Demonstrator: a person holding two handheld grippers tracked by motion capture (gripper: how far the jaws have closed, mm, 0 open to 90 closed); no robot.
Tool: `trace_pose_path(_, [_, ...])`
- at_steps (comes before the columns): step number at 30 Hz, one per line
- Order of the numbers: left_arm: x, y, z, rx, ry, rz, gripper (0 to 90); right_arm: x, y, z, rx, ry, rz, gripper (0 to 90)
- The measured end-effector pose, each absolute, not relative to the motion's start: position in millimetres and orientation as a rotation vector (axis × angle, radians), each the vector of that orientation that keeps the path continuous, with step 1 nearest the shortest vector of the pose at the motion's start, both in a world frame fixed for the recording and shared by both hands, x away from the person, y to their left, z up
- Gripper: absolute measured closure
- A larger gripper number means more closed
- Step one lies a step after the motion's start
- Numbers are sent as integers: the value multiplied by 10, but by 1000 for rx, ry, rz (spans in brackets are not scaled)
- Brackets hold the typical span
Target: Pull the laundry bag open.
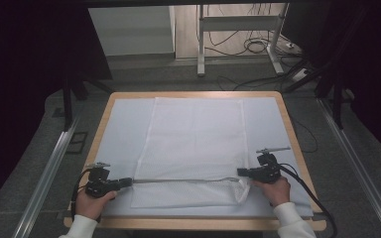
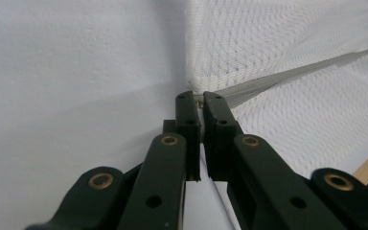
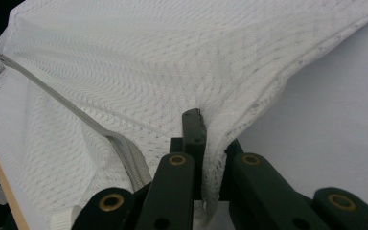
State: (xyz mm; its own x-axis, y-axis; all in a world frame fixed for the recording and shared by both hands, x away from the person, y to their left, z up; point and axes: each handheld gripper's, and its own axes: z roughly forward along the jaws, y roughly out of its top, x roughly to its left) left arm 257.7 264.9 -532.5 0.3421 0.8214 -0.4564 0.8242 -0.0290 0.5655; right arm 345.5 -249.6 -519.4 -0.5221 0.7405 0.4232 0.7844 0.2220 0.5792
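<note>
- One white mesh bag (image 1: 193,148) lay flat on the pale sheet (image 1: 121,124) covering the bench (image 1: 287,124), its long axis running from the near edge toward the far edge.
- Its grey zipper (image 1: 178,181) ran crosswise near the person's end, stretched taut from left to right.
- The left tool (image 1: 127,182) was pinched tight on the zipper's left end, its jaws nearly meeting.
- The right tool (image 1: 239,172) was clamped on a bunched fold of mesh at the bag's right corner.
- Both hands rested near the bench's front edge.

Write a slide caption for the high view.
Two hand-held grippers, left gripper and right gripper, stretch a white mesh bag along its zipper.
</note>
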Motion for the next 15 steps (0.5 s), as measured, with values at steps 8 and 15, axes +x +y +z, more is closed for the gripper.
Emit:
trace_pose_path(8, [2566, 2571, -5323, 1851, 1450, 26, 867, 3457, -2499, -5207, -1512, -2424, -1182, 871])
trace_pose_path(15, [2561, 2565, -5314, 1841, 1442, 54, 843, 3443, -2528, -5182, -1537, -2445, -1191, 783])
